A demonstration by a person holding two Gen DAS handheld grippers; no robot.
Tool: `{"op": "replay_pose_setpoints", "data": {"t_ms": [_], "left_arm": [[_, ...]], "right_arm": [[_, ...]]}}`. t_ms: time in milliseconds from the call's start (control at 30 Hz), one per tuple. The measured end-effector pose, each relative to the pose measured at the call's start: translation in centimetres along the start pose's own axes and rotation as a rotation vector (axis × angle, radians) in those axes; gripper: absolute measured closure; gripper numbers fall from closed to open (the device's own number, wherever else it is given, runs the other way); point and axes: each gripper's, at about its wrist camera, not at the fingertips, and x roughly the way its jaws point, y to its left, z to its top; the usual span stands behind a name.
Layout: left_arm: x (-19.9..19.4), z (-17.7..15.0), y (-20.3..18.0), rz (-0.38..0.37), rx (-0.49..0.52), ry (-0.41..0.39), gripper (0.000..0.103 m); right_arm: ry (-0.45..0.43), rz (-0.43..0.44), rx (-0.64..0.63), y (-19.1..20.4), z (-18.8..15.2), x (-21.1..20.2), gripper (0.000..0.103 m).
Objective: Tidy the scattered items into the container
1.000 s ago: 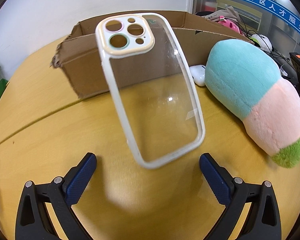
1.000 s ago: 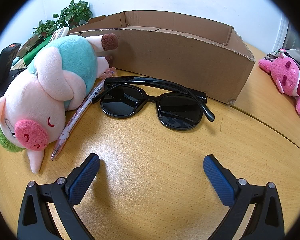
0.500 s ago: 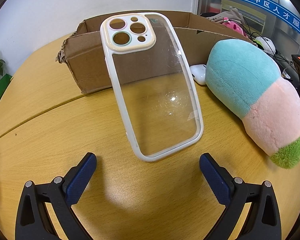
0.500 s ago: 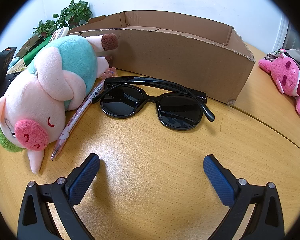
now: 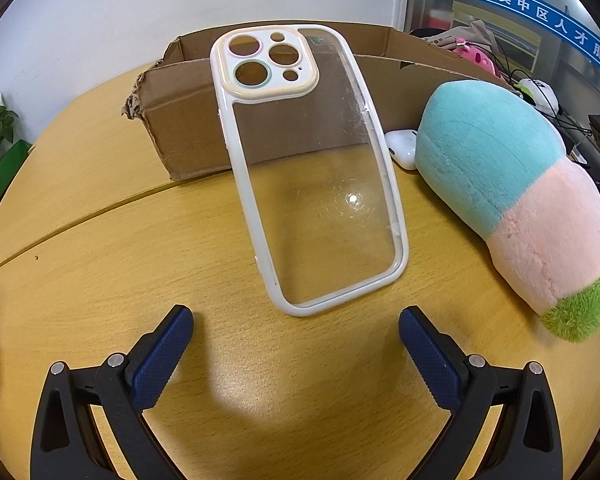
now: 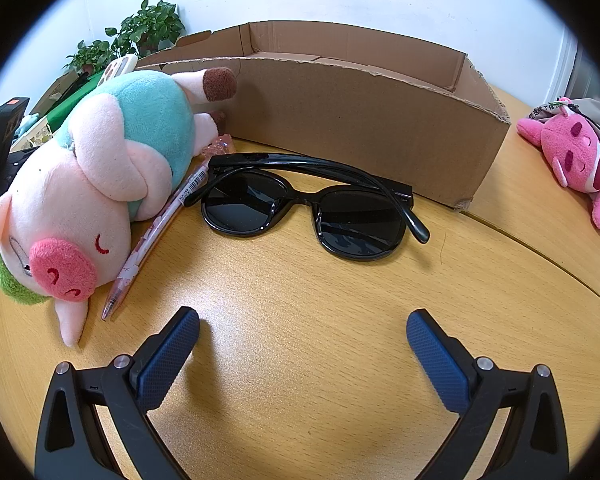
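Both the left gripper (image 5: pixel 296 320) and right gripper (image 6: pixel 303 324) are held wide apart and empty, a clear white-rimmed phone case (image 5: pixel 312 168) lying before the brown cardboard box (image 5: pixel 188 128), black sunglasses (image 6: pixel 312 212) just beside the box.

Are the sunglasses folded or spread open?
Folded. In the right wrist view both temple arms of the sunglasses lie crossed behind the lenses, and the pair lies flat on the table in front of the box.
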Motion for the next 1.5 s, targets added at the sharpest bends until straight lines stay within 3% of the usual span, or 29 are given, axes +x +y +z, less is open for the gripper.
{"op": "replay_pose_setpoints", "data": {"t_ms": [733, 867, 1067, 1200, 1300, 1333, 1500], "left_arm": [[-0.1, -0.1, -0.1, 0.018, -0.025, 0.0, 0.0], [-0.9, -0.7, -0.6, 0.003, -0.037, 0.035, 0.0], [-4.3, 0.6, -4.6, -0.177, -0.007, -0.044, 0.0], [-4.5, 2.9, -6.7, -0.403, -0.044, -0.071, 0.0], [-2.6, 4.5, -7.9, -0.568, -0.121, -0.007, 0.0], [-1.7, 4.9, -8.3, -0.596, -0.141, 0.029, 0.0], [0.5, 4.8, -9.3, -0.585, -0.153, 0.097, 0.002]], "right_arm": [[0.0, 0.0, 0.001, 0.0, 0.0, 0.0, 0.0], [0.0, 0.0, 0.001, 0.0, 0.0, 0.0, 0.0], [0.0, 0.0, 0.001, 0.0, 0.0, 0.0, 0.0], [0.0, 0.0, 0.001, 0.0, 0.0, 0.0, 0.0], [0.0, 0.0, 0.001, 0.0, 0.0, 0.0, 0.0], [0.0, 0.0, 0.001, 0.0, 0.0, 0.0, 0.0], [0.0, 0.0, 0.001, 0.0, 0.0, 0.0, 0.0]]}}
